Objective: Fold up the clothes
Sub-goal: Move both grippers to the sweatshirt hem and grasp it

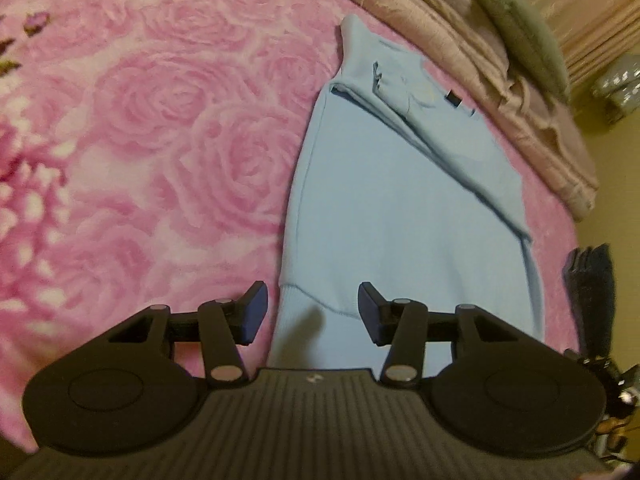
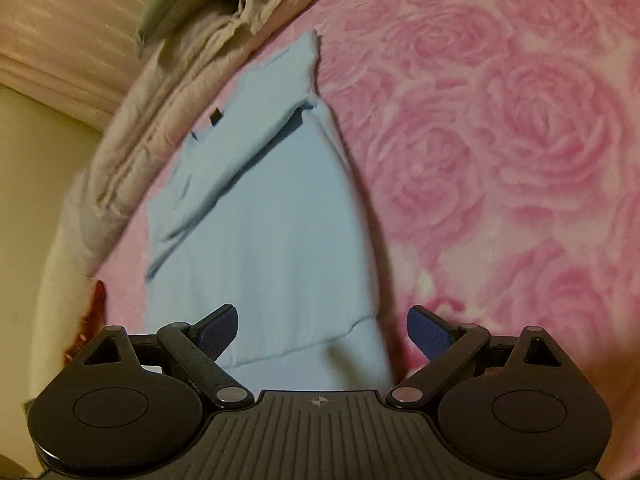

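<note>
Nearest the cameras, the left gripper (image 1: 310,312) is held with its fingers wide apart and nothing between them, just above the ribbed hem of the light-blue sweatshirt (image 1: 400,208). The right gripper (image 2: 322,334) is likewise spread open and empty, poised over the same near hem, which is seen as a soft banded strip below the garment's body. Whether either fingertip touches the cloth cannot be told.

The step in hand is judged to be the taking up of the hem for a lengthwise fold toward the collar. It would be done well if both corners of the hem were pinched at matching positions, all layers being caught together, and if the edge were lifted only a little and carried evenly, so that the narrow panel is not skewed. The blue ridged pads (image 2: 218,334) are suited to thick knit, yet a shallow bite may be slipped out of by the ribbing.

The sweatshirt is laid flat on the pink rose-patterned blanket (image 1: 160,120), already narrowed into a long panel, with a sleeve folded diagonally across its far part and a small dark tag (image 1: 453,99) shown near the collar. Its fabric is seen as smooth, matte and fairly heavy; the blanket is plush and embossed, so some drag is to be expected.

Farther off, a folded beige quilt (image 1: 500,80) with stitched, crinkled layers is lying along the blanket's edge, and a pale green pillow (image 1: 516,20) is resting upon it.
</note>
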A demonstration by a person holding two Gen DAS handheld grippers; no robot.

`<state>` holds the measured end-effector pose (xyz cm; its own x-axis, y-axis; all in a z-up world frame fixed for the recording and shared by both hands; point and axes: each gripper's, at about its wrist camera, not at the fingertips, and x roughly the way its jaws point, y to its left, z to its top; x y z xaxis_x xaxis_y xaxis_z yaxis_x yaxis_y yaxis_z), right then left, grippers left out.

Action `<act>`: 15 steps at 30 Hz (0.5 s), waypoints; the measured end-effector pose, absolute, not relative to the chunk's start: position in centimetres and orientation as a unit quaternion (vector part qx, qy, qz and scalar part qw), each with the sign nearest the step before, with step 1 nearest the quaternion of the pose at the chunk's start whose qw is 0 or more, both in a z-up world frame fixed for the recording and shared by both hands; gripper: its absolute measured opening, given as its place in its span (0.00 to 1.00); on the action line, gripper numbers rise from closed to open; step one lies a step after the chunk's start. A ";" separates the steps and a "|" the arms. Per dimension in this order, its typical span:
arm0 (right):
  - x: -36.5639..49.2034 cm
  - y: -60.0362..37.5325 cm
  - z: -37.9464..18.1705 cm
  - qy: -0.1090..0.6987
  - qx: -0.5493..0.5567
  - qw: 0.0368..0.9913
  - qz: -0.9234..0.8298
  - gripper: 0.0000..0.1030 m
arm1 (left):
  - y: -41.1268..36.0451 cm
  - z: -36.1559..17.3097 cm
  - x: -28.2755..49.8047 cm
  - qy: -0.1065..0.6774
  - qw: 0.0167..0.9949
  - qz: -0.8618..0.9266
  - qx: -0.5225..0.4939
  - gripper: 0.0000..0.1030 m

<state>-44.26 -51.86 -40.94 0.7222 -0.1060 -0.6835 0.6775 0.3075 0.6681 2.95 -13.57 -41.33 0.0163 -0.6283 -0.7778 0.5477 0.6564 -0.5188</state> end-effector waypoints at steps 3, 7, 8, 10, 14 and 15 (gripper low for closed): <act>-45.0 -52.4 -42.5 0.250 0.528 0.777 -0.235 0.91 | -13.2 -42.6 3.6 0.554 0.707 -0.436 -0.054 0.42; -46.3 -52.2 -43.6 0.218 0.534 0.789 -0.213 0.89 | -11.8 -44.2 4.2 0.545 0.694 -0.461 -0.092 0.38; -46.7 -52.0 -43.6 0.210 0.538 0.789 -0.210 0.85 | -11.4 -44.4 4.3 0.547 0.690 -0.462 -0.104 0.37; -47.5 -51.3 -43.9 0.198 0.556 0.780 -0.206 0.81 | -10.7 -44.7 4.4 0.557 0.680 -0.460 -0.124 0.36; -48.0 -50.8 -44.3 0.190 0.585 0.763 -0.199 0.75 | -10.8 -45.1 4.9 0.562 0.669 -0.468 -0.129 0.34; -47.9 -51.0 -44.5 0.189 0.590 0.760 -0.197 0.70 | -11.0 -45.4 5.2 0.561 0.668 -0.470 -0.135 0.34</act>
<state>-47.95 -50.98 -44.48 0.8514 -0.0763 -0.5190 0.5217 0.2267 0.8224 5.24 -11.02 -45.35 -0.0721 -0.7794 -0.6224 0.4753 0.5218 -0.7084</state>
